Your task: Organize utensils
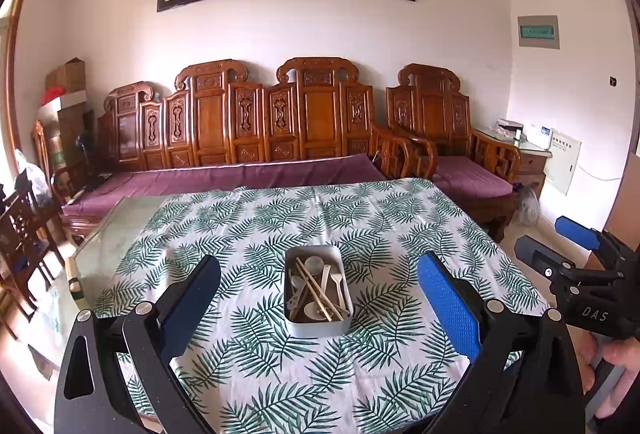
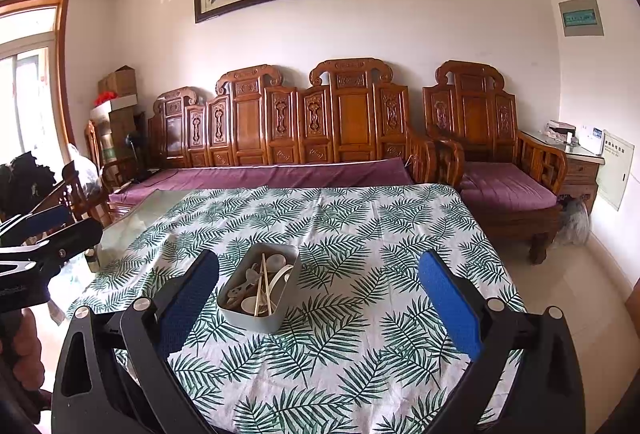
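The left claw (image 1: 320,298) has its two fingers wide apart and holds nothing. A tin (image 1: 319,290) sits on the cloth (image 1: 280,374) right between those fingers, a bit ahead of them, not touching. Inside the tin lie chopsticks (image 1: 318,292) and white spoons (image 1: 336,280), all mixed up in a heap. The right claw (image 2: 320,302) is wide apart too and holds nothing. From the right claw, the tin (image 2: 260,284) is ahead and a little to the left, near its left finger (image 2: 188,304) but apart from it. The cloth has green leaves on it. Off to the right of the left claw, a hand (image 1: 616,358) holds the other claw up beside the cloth. Far ahead of both claws stands a bench (image 1: 240,126).
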Demonstrator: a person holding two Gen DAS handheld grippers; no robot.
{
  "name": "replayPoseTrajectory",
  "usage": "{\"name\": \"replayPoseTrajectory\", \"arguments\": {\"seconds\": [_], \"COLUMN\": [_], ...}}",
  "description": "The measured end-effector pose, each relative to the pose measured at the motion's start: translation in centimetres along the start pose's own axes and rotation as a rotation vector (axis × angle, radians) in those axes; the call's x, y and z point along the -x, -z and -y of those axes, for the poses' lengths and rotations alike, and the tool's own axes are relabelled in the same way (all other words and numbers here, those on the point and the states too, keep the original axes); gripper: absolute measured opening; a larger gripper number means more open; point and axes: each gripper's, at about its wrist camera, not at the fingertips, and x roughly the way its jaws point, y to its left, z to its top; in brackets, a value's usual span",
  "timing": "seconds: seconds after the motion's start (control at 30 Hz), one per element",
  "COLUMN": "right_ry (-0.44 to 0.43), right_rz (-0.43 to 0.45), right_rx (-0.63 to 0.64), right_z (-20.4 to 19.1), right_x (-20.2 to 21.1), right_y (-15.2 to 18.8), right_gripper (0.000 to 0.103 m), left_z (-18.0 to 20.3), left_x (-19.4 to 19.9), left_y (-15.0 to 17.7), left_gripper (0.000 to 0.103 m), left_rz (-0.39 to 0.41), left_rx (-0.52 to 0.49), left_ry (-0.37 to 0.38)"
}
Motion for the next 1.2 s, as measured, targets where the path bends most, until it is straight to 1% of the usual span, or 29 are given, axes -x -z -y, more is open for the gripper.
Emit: {"name": "replayPoseTrajectory", "arguments": {"seconds": [1.2], "right_ry": [-0.002], "right_rz": [0.002], "right_rx": [0.000], "right_z": [-0.05], "right_x": [-0.01], "right_y": [0.16], "right_gripper": [0.101], "left_z": [0.25], "left_x": [0.37], "left_y": [-0.10], "left_gripper": [0.095], "left_rz": [0.011], "left_rx": [0.001], "left_ry": [-0.002]}}
